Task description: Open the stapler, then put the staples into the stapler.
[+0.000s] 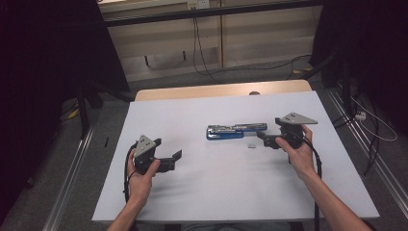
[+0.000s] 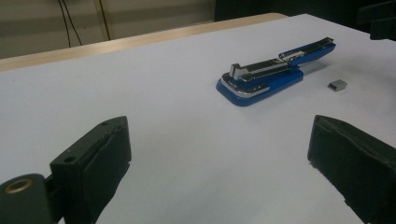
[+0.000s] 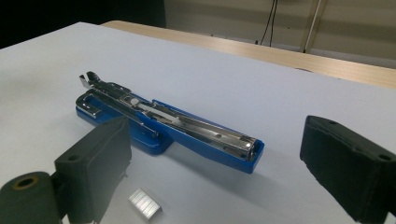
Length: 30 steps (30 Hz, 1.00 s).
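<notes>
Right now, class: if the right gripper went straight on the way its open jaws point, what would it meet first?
Probably the small silver block of staples, lying on the white table just ahead of the right gripper; beyond it lies the opened blue stapler. Depth is unclear, so the jaws might pass over the staples.

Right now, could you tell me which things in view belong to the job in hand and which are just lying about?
Part of the job:
- blue stapler, lying opened out on the white table
- small block of staples beside it
- right tongs, open, nearest both
- left tongs, open, farther off

Just lying about:
- cables on the floor beyond the table
</notes>
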### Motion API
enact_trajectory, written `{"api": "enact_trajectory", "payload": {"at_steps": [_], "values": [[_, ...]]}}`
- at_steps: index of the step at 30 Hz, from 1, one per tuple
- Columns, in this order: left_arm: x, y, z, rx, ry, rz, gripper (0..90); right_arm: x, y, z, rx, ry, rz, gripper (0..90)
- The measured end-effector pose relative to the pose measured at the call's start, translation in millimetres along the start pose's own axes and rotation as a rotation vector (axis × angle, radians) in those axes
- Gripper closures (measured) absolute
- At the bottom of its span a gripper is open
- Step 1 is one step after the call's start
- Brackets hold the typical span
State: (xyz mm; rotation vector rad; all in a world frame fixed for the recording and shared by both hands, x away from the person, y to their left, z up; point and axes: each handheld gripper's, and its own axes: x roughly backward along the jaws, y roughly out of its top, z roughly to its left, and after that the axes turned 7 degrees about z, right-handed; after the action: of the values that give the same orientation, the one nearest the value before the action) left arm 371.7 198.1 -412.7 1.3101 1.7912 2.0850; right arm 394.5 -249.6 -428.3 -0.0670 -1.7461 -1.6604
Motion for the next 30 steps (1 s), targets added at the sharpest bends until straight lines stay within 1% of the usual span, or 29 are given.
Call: {"api": "enact_trajectory", "payload": {"at_steps": [2, 3, 8, 12, 13, 17, 18, 19, 20, 21, 23, 25, 27, 28, 29, 30], "values": [[4.1, -3.0, -1.8, -0.007, -0.004, 0.003, 6.2, 0.4, 0.2, 0.8, -0.004, 0.013, 0.009, 8.2], [5.7, -3.7, -2.4, -0.002, -0.005, -0.001, 6.1, 0.6, 0.3, 1.0, -0.008, 0.024, 0.014, 8.3], [16.3, -8.3, -4.9, -0.008, 0.0, -0.016, 6.0, -0.3, 1.4, 3.7, 0.012, 0.034, 0.033, 8.0], [20.4, -16.5, -7.6, -0.02, -0.014, -0.006, 5.8, -2.7, 2.6, 5.9, 0.037, 0.046, 0.048, 7.4], [20.9, -18.5, -8.0, -0.018, -0.022, -0.003, 5.8, -3.2, 3.0, 6.5, 0.041, 0.049, 0.054, 7.4], [24.4, -24.1, -8.8, 0.004, -0.024, 0.01, 5.8, -6.4, 6.1, 8.5, 0.057, 0.074, 0.088, 7.7], [25.7, -24.3, -7.9, -0.007, -0.022, 0.009, 5.8, -7.6, 6.8, 8.6, 0.063, 0.079, 0.092, 7.8], [26.5, -24.5, -7.4, -0.005, -0.022, 0.007, 5.8, -8.5, 7.4, 9.2, 0.061, 0.084, 0.098, 8.2], [27.4, -24.5, -6.0, -0.001, -0.032, 0.008, 5.8, -9.4, 8.3, 9.7, 0.064, 0.091, 0.115, 9.6], [28.4, -25.2, -3.8, -0.002, -0.043, 0.004, 5.7, -9.7, 9.3, 10.0, 0.067, 0.104, 0.142, 10.7], [31.8, -28.2, -1.5, 0.0, -0.009, 0.005, 5.7, -10.4, 10.5, 11.5, 0.071, 0.125, 0.161, 11.3], [35.3, -31.4, 0.3, 0.023, -0.006, 0.006, 5.6, -11.1, 11.7, 13.2, 0.084, 0.141, 0.177, 12.0], [37.9, -33.7, 0.7, 0.032, 0.006, -0.001, 5.6, -12.6, 13.2, 14.4, 0.085, 0.168, 0.189, 12.8], [38.4, -34.0, 0.5, 0.041, 0.008, 0.004, 5.5, -13.9, 13.7, 14.5, 0.089, 0.182, 0.191, 13.4], [38.3, -33.9, 0.1, 0.053, 0.004, 0.007, 5.6, -15.5, 14.3, 14.7, 0.091, 0.202, 0.211, 11.6], [38.3, -33.9, 0.1, 0.053, 0.004, 0.007, 5.5, -17.4, 14.8, 14.5, 0.092, 0.232, 0.235, 9.2]]}}
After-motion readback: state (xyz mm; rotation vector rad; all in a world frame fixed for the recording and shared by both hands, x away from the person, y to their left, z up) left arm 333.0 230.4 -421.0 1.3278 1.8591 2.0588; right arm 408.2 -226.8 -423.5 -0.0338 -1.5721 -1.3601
